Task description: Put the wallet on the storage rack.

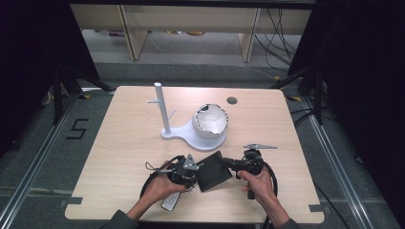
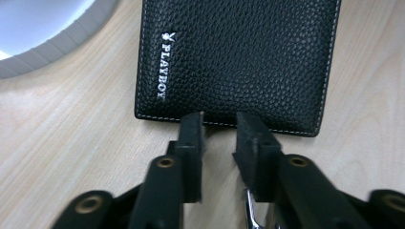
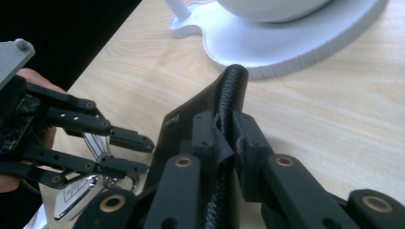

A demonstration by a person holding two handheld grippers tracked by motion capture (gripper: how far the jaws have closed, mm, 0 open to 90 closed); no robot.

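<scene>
Where the counter [image 1: 119,157] runs nearest the person, a black grained-leather wallet [image 1: 214,171] sits between the two tongs, its right edge lifted and pinched. Silver lettering runs along one side of its face in the left gripper view. The right tongs [image 3: 224,136] are clamped on that wallet edge, jaws pressed against the folded leather, so the wallet stands tilted up off the counter on that side. The left tongs [image 2: 218,125] stand narrowly parted, tips just at the wallet's near stitched edge; nothing sits between the jaws, and I cannot tell whether the tips touch the leather. A key fob with metal ring [image 3: 76,191] lies under the left tongs, near the person's left hand [image 1: 157,187]. The right hand [image 1: 260,181] grips its tool at the wallet's right. Beyond the wallet stands a white stand [image 1: 188,136]: flat base, upright post with small pegs, and a white bowl-shaped piece [image 1: 210,121] resting on the base. A round grommet [image 1: 232,100] is set in the counter's far side.
</scene>
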